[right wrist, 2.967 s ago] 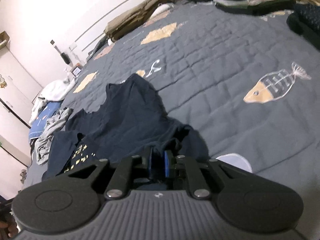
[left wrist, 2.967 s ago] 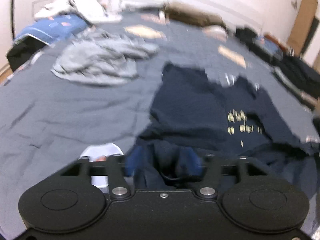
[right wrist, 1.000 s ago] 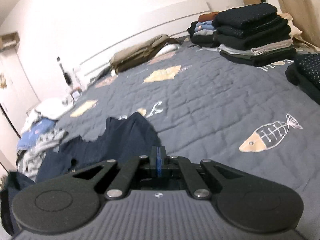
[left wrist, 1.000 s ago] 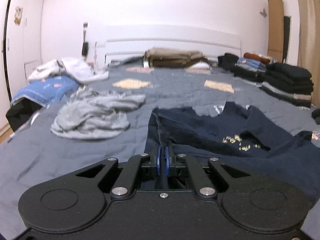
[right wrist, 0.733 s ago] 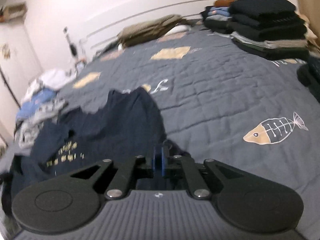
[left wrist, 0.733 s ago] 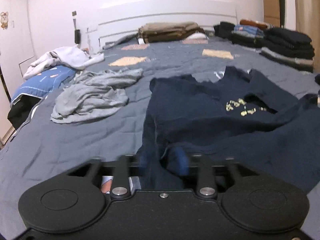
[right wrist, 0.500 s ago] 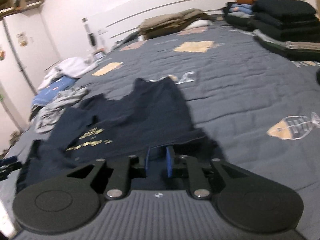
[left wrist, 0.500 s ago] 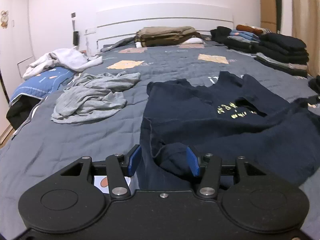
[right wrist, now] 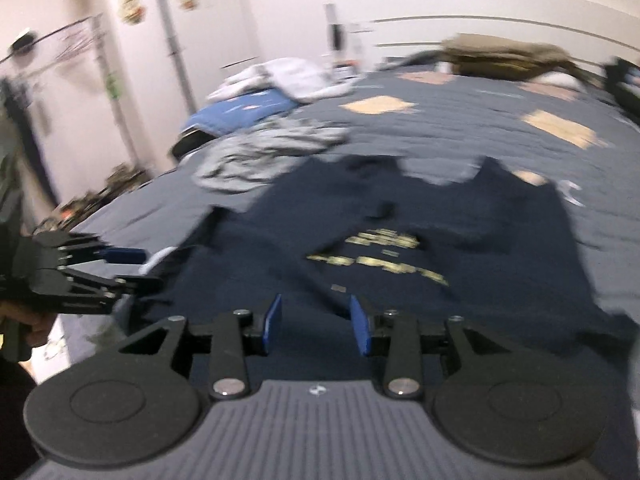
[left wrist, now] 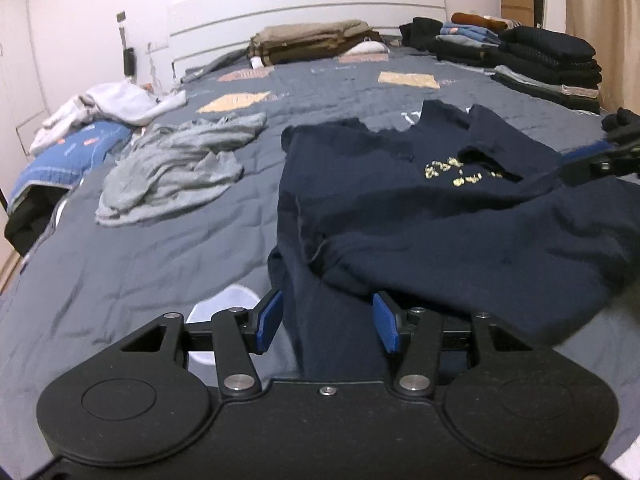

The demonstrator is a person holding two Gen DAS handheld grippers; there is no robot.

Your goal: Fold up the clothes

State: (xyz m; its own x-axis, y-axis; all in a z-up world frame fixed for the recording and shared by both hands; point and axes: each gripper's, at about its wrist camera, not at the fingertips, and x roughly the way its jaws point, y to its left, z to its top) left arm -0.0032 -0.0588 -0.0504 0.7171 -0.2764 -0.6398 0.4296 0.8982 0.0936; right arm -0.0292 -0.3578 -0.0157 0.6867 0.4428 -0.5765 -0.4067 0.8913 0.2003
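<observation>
A navy T-shirt [left wrist: 420, 200] with gold print lies rumpled on the grey-blue bedspread [left wrist: 140, 280], its near hem bunched. My left gripper [left wrist: 327, 324] stands open just above the shirt's near left corner, cloth lying loose between the blue pads without being pinched. The right wrist view is blurred: the same navy shirt [right wrist: 400, 248] spreads ahead, and my right gripper [right wrist: 316, 325] is open over its near edge. The left gripper [right wrist: 120, 268] shows at the far left of that view, and the right gripper [left wrist: 600, 160] shows at the right edge of the left wrist view.
A crumpled grey garment [left wrist: 176, 164] lies left of the shirt. Further left sit a blue item [left wrist: 68, 156] and white clothes [left wrist: 116, 102]. Folded stacks [left wrist: 544, 60] line the right side; a tan pile [left wrist: 312, 40] rests at the headboard. The bed's left edge drops off [left wrist: 16, 240].
Both grippers, shut on the shirt a second ago, have opened and let the cloth drop onto the bed. The right gripper has swung left, facing across the shirt.
</observation>
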